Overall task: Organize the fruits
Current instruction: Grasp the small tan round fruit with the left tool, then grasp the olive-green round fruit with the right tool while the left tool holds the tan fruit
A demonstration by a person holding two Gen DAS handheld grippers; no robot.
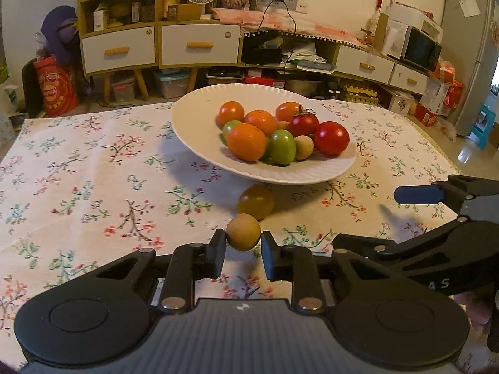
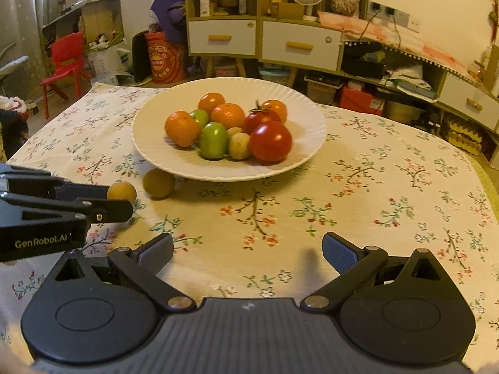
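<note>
Item 1: small round tan-brown fruit with a matte skin (image 1: 243,232), apparently a longan. Your left gripper (image 1: 243,243) has its fingers (image 1: 218,249) pinching it across the widest part, just short of the near rim of the plate; whether it is lifted or touching the cloth cannot be told. Judged light, with a thin brittle shell over soft flesh, and round enough to squirt out sideways. Keep the pinch on the equator and squeeze no harder than needed.

Item 2: second round fruit, darker olive-brown and smooth-skinned (image 1: 255,202). It lies on the floral tablecloth (image 1: 93,162) of the table, tucked against the underside of the plate's near rim, just beyond item 1. It will likely roll if nudged. Take it from the sides, approaching from the near edge.

Item 3: wide white ribbed plate (image 1: 193,115), toward the far edge of the table, holding oranges, red tomatoes, green fruit and two tan ones. The heap looks loose, so set additions down gently.

Item 4: your right gripper (image 2: 248,254), fingers spread wide and empty, over bare cloth near the near edge.
</note>
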